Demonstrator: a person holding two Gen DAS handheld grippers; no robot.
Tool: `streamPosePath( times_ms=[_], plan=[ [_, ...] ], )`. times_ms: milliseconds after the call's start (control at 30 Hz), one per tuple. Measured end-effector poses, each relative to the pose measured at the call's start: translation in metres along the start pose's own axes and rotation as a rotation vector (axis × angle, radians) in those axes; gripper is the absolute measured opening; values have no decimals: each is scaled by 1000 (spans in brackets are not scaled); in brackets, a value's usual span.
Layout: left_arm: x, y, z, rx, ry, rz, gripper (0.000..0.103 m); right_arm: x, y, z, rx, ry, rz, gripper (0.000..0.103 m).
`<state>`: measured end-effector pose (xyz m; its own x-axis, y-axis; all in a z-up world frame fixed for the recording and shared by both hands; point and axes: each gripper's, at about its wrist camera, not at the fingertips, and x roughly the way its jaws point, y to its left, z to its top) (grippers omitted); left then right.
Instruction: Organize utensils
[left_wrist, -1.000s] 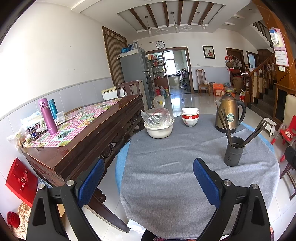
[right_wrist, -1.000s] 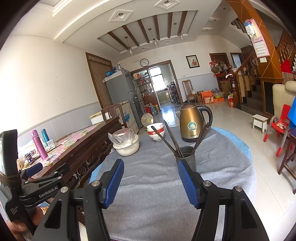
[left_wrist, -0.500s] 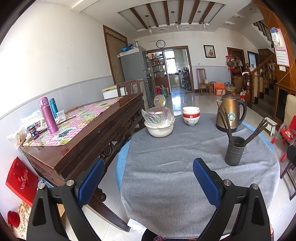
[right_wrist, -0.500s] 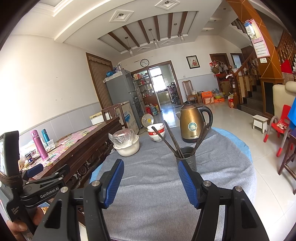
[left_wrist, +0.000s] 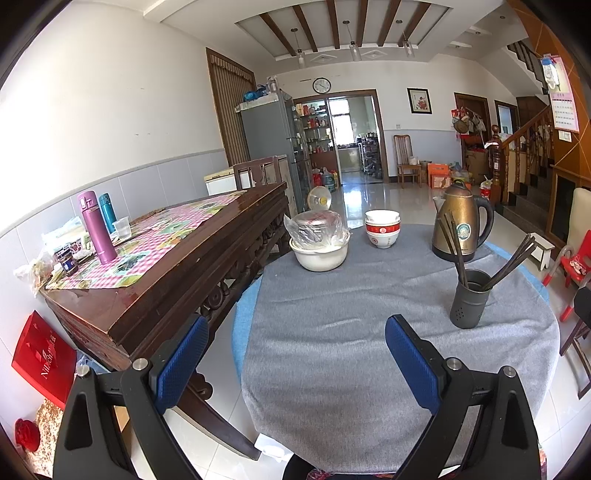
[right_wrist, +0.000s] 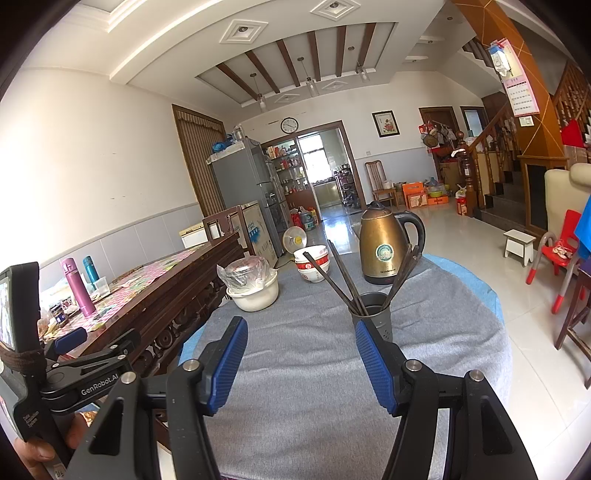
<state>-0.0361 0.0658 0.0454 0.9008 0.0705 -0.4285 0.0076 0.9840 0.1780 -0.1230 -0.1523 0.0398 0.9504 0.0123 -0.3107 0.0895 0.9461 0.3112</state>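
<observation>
Grey cloth covered the round bench, and almost nothing had shifted over the last second. Your left gripper and right gripper hung wide open and empty, short of the holder, where the chopsticks already stood.

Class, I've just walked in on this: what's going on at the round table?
A person holds a gripper in each hand over the grey-clothed table. Both the left gripper and the right gripper are empty, jaws wide open. The chopsticks stand splayed in the dark holder, untouched, right gripper nearest.
</observation>
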Motion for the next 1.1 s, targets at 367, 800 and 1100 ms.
streamPosePath(
  times_ms=[367, 800, 1100],
  plan=[
    [0, 1, 0, -2, -1, 5, 96, 0, 0, 2, -6, -6, 5, 65],
    [0, 2, -1, -4, -2, 7, 96, -2, 1, 3, -9, -8, 6, 65],
    [-1, 3, -3, -7, 2, 8, 96, -3, 0, 4, -7, -14, 0, 65]
  ],
)
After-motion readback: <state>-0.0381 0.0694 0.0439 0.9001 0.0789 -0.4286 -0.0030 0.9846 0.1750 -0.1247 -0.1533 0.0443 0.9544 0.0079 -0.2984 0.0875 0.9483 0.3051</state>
